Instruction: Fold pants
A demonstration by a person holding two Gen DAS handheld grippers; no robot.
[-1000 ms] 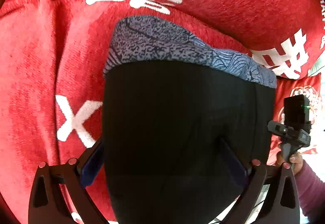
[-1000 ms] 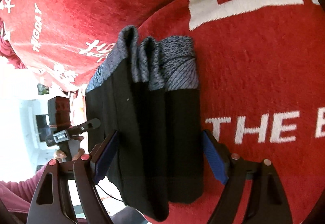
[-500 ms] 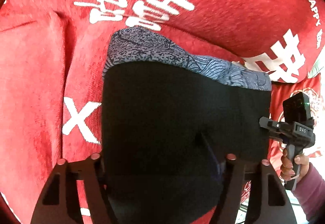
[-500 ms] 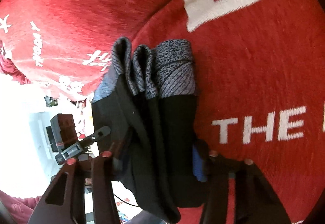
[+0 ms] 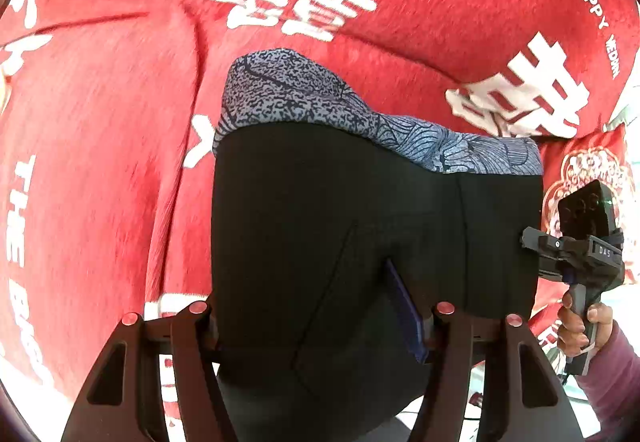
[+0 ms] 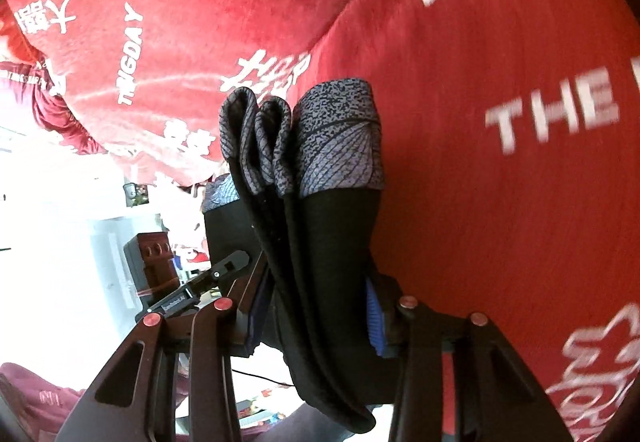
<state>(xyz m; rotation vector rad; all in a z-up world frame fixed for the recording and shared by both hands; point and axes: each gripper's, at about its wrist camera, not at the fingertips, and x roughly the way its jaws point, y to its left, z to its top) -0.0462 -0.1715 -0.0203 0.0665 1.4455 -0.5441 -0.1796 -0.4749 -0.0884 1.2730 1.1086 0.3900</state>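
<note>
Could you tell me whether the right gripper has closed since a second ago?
Yes: the right gripper has closed inward onto the pants, judged against the red blanket.

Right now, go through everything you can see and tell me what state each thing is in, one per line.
pants: folded into layers, held up off the blanket, patterned grey waistband away from the grippers
left gripper: shut on the pants
right gripper: shut on the pants' bunched layers
red blanket: spread out, wrinkled, white lettering facing up
</note>
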